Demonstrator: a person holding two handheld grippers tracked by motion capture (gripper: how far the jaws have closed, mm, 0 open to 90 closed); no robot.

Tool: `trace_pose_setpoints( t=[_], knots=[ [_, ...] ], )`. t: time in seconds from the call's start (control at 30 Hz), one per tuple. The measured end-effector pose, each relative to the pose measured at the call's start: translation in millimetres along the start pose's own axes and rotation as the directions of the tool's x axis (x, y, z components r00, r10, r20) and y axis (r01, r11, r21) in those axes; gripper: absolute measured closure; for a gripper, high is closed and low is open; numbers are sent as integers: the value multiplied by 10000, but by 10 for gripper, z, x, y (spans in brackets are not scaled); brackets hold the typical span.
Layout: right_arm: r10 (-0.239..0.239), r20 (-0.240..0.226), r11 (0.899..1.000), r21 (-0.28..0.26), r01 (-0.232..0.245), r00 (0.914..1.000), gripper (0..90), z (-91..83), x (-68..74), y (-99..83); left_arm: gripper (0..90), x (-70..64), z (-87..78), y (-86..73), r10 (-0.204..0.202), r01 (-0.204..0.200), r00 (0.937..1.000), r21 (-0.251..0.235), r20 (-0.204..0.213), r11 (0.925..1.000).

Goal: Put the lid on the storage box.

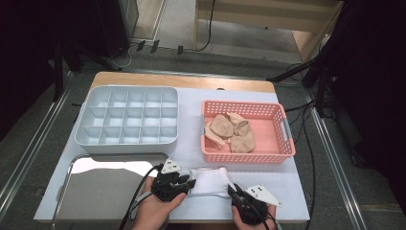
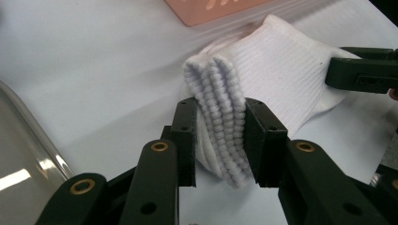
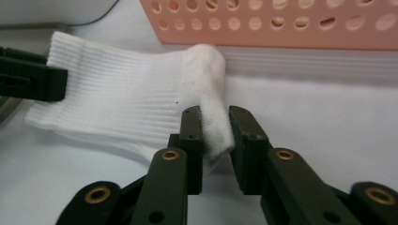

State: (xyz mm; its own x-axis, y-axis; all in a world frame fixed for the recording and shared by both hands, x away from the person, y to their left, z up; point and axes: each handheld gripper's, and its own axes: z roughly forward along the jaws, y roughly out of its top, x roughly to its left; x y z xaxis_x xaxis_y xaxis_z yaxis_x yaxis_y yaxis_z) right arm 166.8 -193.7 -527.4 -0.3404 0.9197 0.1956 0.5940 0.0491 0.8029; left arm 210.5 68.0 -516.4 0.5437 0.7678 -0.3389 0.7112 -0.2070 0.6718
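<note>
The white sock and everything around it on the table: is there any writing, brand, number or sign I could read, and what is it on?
None: no readable word, number or sign in these views.
The white sock, clamped by the left gripper and the right gripper, is plain ribbed knit.
The pink basket, the divided tray and the metal tray carry no label that shows.

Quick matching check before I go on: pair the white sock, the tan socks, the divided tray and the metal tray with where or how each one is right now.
1 white sock
2 tan socks
3 divided tray
4 metal tray

a lying in the pink basket
b empty, at the table's far left
c pinched at both ends by the left gripper and right gripper
d near left, bare and reflective

Pairs: 1-c, 2-a, 3-b, 4-d
</note>
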Motion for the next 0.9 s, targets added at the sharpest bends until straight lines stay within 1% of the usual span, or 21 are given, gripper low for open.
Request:
trace_pose_setpoints(
  t=[0.07,0.13,0.2,0.23,0.3,0.37,0.43,0.47,0.53,0.6,0.63,0.67,0.7,0.77,0.8,0.83,0.9],
  knots=[
    [43,33,9994,-333,-42,10000,689,-45,0,22,683,7,3,1,-109,109,9999,-14,82,9999],
    [166,-109,9976,-666,-172,9998,645,-96,0,50,683,22,5,6,-96,96,9999,23,112,10000],
    [276,-215,9957,-884,-294,9994,604,-99,-10,70,682,28,11,7,-108,108,9999,29,130,9999],
    [384,-290,9956,-840,-407,9988,583,-79,-15,75,682,27,13,6,-103,103,9999,20,127,9999],
    [539,-299,9963,-653,-558,9981,553,-22,-12,71,683,26,16,5,-103,103,9999,-1,123,9999],
    [620,-234,9970,-456,-631,9978,543,26,-8,51,687,27,12,4,-69,69,9999,17,94,10000],
    [835,-101,9961,-262,-838,9965,542,58,-13,18,691,30,10,-1,-61,61,10000,23,67,10000],
    [948,-129,9954,-125,-949,9954,546,77,-18,-7,693,30,12,-4,-80,80,9999,-18,66,10000],
    [964,-146,9953,13,-964,9952,562,89,-20,-45,695,36,15,-9,-145,145,9999,-82,88,9999],
    [798,-143,9968,-93,-800,9967,607,80,-22,-68,696,44,13,-14,-147,148,9998,-79,105,9999],
    [824,-178,9966,-65,-825,9964,647,75,-23,-71,697,51,11,-16,-140,140,9998,-62,140,9999],
    [828,-296,9966,-12,-828,9961,718,74,-27,-79,696,52,11,-19,-154,155,9998,-88,138,9998],
    [818,-489,9966,86,-814,9955,764,74,-27,-80,696,54,9,-20,-143,145,9998,-91,135,9999],
    [819,-683,9965,225,-805,9943,814,68,-33,-68,691,56,2,-19,-155,156,9998,-97,120,9998],
    [832,-768,9963,294,-811,9936,824,60,-43,-53,679,53,-2,-19,-228,229,9997,-151,91,9996],
    [914,-801,9955,312,-891,9926,826,56,-49,-43,658,52,-15,-19,-208,209,9998,-232,61,9995],
    [1045,-823,9944,264,-1027,9911,827,48,-51,-36,588,38,-55,-13,-197,188,9997,-531,-161,9984]
  ],
)
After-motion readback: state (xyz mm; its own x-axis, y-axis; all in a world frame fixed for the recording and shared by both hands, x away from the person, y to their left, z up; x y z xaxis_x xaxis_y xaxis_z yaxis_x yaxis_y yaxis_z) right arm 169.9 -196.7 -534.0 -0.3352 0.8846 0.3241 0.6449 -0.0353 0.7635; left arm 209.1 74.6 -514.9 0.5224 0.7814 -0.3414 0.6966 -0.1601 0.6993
